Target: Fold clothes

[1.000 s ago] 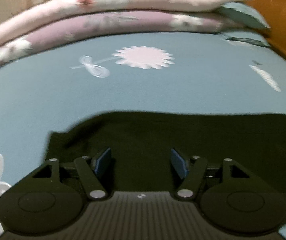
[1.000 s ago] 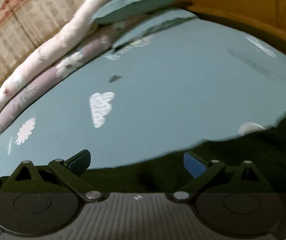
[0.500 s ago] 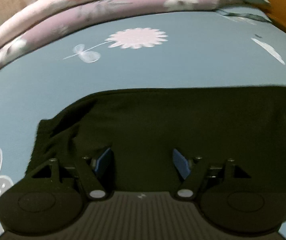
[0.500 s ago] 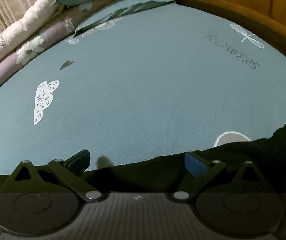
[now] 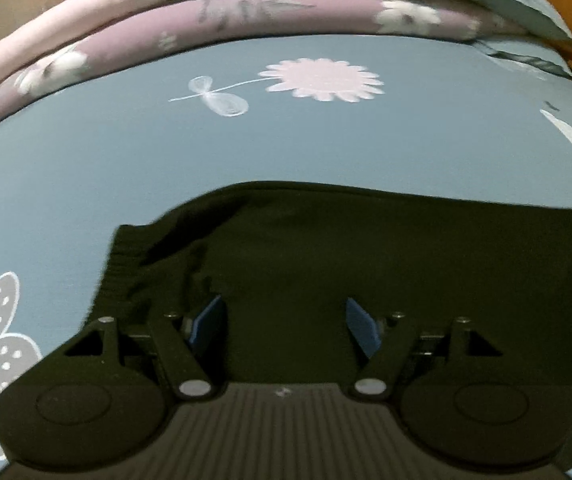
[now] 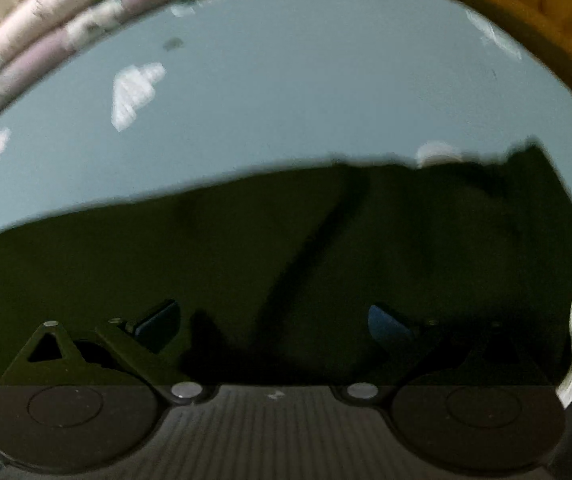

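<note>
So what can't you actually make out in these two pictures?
- What the dark knitted garment is: both views, lower edge hidden by each hand-held gripper.
- Prints on the blue flowered bedsheet: right wrist view, motion-blurred.
- Folded pink quilts: left wrist view, cut off at top.

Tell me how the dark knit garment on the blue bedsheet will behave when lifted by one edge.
The dark knit garment probably droops limply, since it already lies creased. Its ribbed cuff likely stretches when pulled. It seems unlikely to slide freely on the blue bedsheet.
</note>
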{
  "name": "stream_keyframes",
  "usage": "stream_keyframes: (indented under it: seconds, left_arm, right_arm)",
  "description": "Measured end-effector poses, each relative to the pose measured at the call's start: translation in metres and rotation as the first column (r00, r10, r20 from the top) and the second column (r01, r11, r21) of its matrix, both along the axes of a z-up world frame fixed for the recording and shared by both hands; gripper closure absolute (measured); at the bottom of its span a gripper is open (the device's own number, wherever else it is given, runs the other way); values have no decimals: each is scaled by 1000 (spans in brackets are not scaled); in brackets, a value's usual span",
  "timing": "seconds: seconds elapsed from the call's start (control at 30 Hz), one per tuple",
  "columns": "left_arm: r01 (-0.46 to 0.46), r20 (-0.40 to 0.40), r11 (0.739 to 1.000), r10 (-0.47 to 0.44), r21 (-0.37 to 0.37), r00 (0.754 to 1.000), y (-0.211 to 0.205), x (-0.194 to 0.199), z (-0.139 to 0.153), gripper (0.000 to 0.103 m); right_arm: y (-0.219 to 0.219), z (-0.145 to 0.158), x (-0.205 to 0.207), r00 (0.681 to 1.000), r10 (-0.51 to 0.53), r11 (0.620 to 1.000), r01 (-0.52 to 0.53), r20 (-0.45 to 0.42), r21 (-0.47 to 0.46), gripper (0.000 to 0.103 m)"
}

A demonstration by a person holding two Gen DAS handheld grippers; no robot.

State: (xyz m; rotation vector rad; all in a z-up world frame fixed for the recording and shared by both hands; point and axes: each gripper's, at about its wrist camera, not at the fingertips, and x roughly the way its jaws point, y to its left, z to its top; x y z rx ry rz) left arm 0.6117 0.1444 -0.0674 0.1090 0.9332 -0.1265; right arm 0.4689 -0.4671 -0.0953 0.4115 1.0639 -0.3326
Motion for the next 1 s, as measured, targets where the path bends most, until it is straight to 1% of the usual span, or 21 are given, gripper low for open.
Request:
stream_keyframes:
  seconds: [0.07,0.17,0.2,0.23,0.27,0.3,0.37,0.4,0.43,0.5,0.53,0.63,0.7,0.73,0.8,0.87,0.93,1.0]
  left_arm:
    - [-18,-6,999,18,-39,1000,7,3,6,39]
    - [29,6,984,-29,-173,1000,12,6,18,35]
    - [44,6,980,-44,-194,999,11,8,17,34]
    - [48,3,982,-48,-181,999,9,11,15,34]
    - [35,-1,990,-36,-140,999,7,16,10,34]
    - [17,-5,994,-17,-107,1000,7,21,5,35]
    - [-39,-9,997,39,-66,999,15,35,-5,33]
    - [-61,-12,996,60,-60,998,18,40,-7,33]
    - [-73,-15,994,72,-77,997,20,41,-3,37]
    - [-95,-23,989,94,-110,995,25,44,3,38]
    - [-89,-22,988,87,-123,996,25,41,6,38]
    - [18,6,990,-17,-140,1000,7,14,16,38]
    - [100,15,984,-98,-147,995,-7,-8,19,35]
    - [139,16,980,-138,-139,990,-16,-20,19,35]
    - [183,11,978,-182,-98,983,-30,-37,13,35]
    - [198,2,979,-198,-50,980,-37,-47,4,35]
    - [193,-1,981,-193,-19,981,-36,-52,-3,35]
    - [164,2,986,-164,18,986,-32,-53,-6,33]
  right_arm:
    - [4,-4,-3,1000,8,1000,-8,13,-25,0]
    - [6,-5,-3,1000,-2,1000,2,19,-30,0]
    - [5,-5,-3,1000,-11,1000,12,24,-25,0]
    - [3,-5,-1,999,-17,1000,18,27,-22,0]
    - [3,-5,0,999,-22,1000,23,29,-19,0]
    - [2,-7,2,999,-22,1000,23,29,-20,0]
    - [4,-8,2,999,-15,999,16,30,-28,0]
    - [5,-8,2,999,-12,999,13,31,-32,0]
    - [4,-8,0,999,-8,999,9,34,-35,0]
    - [3,-9,-3,999,0,999,1,41,-42,0]
    - [4,-9,-4,999,3,999,-1,43,-45,0]
    - [4,-9,-6,999,12,998,-10,40,-65,0]
    - [7,-10,-5,999,19,996,-16,33,-84,0]
    - [8,-11,-4,999,23,995,-20,29,-94,0]
    - [10,-11,-5,999,23,994,-20,28,-105,0]
    - [11,-11,-5,999,22,993,-18,31,-113,0]
    - [11,-12,-6,999,24,993,-19,37,-117,0]
    - [12,-12,-6,999,31,992,-25,43,-122,0]
